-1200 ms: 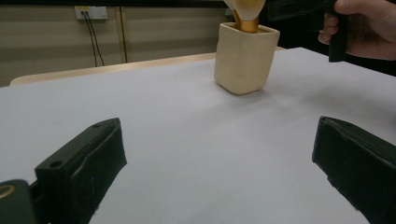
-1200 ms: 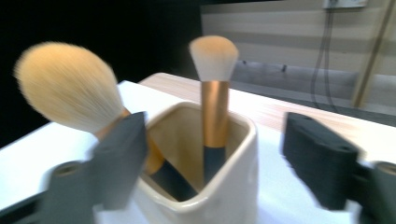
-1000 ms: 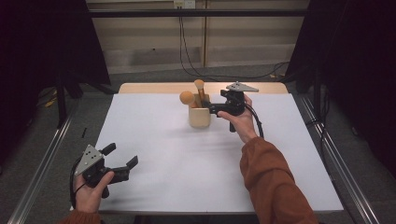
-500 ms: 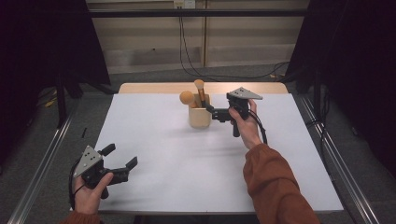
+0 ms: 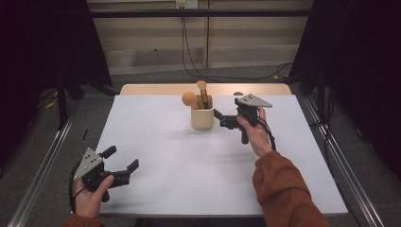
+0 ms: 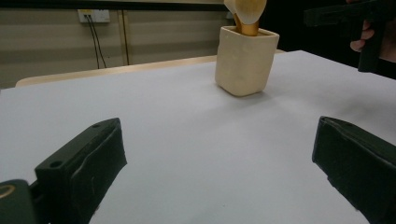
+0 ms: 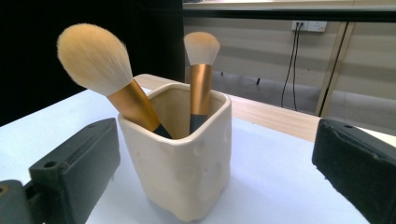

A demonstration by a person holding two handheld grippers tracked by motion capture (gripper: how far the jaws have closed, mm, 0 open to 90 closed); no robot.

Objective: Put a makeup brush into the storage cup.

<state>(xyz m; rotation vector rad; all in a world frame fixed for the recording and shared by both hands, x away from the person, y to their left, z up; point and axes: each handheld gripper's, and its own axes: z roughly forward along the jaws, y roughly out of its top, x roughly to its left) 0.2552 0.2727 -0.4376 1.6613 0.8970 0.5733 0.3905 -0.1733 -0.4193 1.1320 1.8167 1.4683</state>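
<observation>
The cream holder sits just above the centre of the high view on the white table, with two makeup brushes standing in it: a big round-headed brush leaning toward the upper left of the right gripper view and a slimmer brush standing nearly upright behind it. The right gripper hovers just to the right of the holder, jaws spread wide and empty, the pot framed between them in its own view. The left gripper waits well apart at the lower left of the high view, also gaping and holding nothing.

The pot looks like glazed ceramic (dimpled walls, rounded corners), so I'd guess stiff, fairly weighty, slick and breakable if tipped. The brushes seem light; their bristles are soft and would crush, so the gold ferrule or the dark handle just beneath it is the sensible place to pinch.
</observation>
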